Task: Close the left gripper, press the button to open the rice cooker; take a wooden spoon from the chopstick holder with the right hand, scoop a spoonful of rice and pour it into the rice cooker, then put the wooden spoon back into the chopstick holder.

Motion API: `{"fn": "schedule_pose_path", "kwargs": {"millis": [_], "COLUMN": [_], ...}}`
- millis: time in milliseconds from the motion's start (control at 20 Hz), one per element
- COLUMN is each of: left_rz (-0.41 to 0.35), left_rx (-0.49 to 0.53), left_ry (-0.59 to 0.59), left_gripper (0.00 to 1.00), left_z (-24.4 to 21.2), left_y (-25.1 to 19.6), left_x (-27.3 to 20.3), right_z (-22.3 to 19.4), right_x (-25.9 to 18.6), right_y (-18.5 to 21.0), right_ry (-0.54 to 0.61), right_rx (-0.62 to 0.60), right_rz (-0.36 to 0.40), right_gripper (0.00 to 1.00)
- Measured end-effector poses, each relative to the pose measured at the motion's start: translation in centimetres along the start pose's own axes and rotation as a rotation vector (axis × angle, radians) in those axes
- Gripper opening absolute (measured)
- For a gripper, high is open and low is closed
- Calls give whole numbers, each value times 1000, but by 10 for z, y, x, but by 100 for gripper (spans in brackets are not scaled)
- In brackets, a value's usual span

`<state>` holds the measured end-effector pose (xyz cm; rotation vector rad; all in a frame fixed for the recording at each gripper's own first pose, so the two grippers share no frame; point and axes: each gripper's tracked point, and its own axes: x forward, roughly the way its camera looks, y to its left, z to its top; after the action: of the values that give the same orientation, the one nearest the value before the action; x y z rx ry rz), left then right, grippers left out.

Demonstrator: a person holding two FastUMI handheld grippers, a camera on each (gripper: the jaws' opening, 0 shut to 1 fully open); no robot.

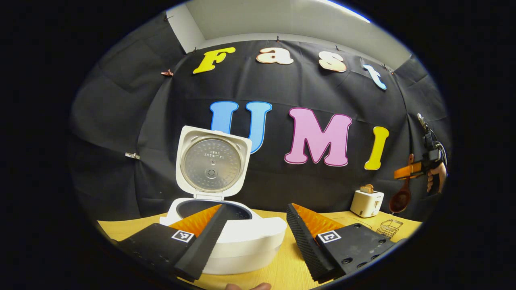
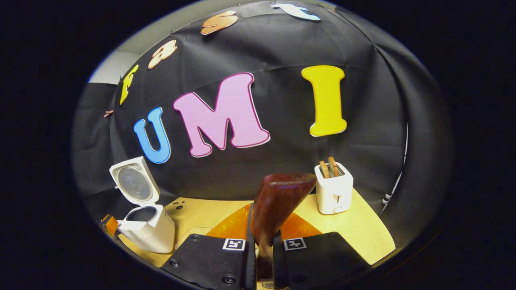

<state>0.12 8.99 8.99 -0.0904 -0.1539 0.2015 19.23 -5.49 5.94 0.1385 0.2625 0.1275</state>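
Observation:
The white rice cooker (image 1: 242, 241) stands open on the wooden table, its lid (image 1: 211, 163) upright and the dark inner pot showing. My left gripper (image 1: 256, 206) is open just in front of it, one finger over the pot's rim and nothing between the fingers. At the far right, the right gripper (image 1: 419, 169) is held up in the air by a hand, with the wooden spoon (image 1: 402, 197) hanging bowl-down. In the right gripper view, my right gripper (image 2: 264, 237) is shut on the spoon (image 2: 280, 197), whose bowl points ahead. The cooker (image 2: 147, 229) sits at the lower left there.
A white toaster (image 1: 366, 202) with bread slices stands at the back right of the table (image 1: 282, 266); it also appears as the toaster (image 2: 333, 191) ahead on the right. A small wire holder (image 1: 389, 228) lies near it. Fingertips (image 1: 248, 286) show at the bottom edge.

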Motion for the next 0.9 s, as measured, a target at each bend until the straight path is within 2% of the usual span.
{"fn": "schedule_pose_path", "kwargs": {"millis": [250,500,700,850,900], "left_rz": [23,27,38,81,98], "left_rx": [-4,2,44,111,117], "left_ry": [-8,-2,-21,-27,-24], "left_gripper": [95,95,95,95,95], "left_z": [-1,-3,5,19,25], "left_y": [5,9,16,35,42], "left_x": [3,7,18,32,38], "right_z": [-49,-75,-108,-126,-123], "right_x": [9,15,18,19,18], "right_y": [-29,-37,-47,-49,-56], "right_ry": [32,37,89,136,128], "right_rx": [36,80,72,148,151], "right_rz": [-72,-112,-152,-143,-163], "right_gripper": [20,19,19,20,20]}}
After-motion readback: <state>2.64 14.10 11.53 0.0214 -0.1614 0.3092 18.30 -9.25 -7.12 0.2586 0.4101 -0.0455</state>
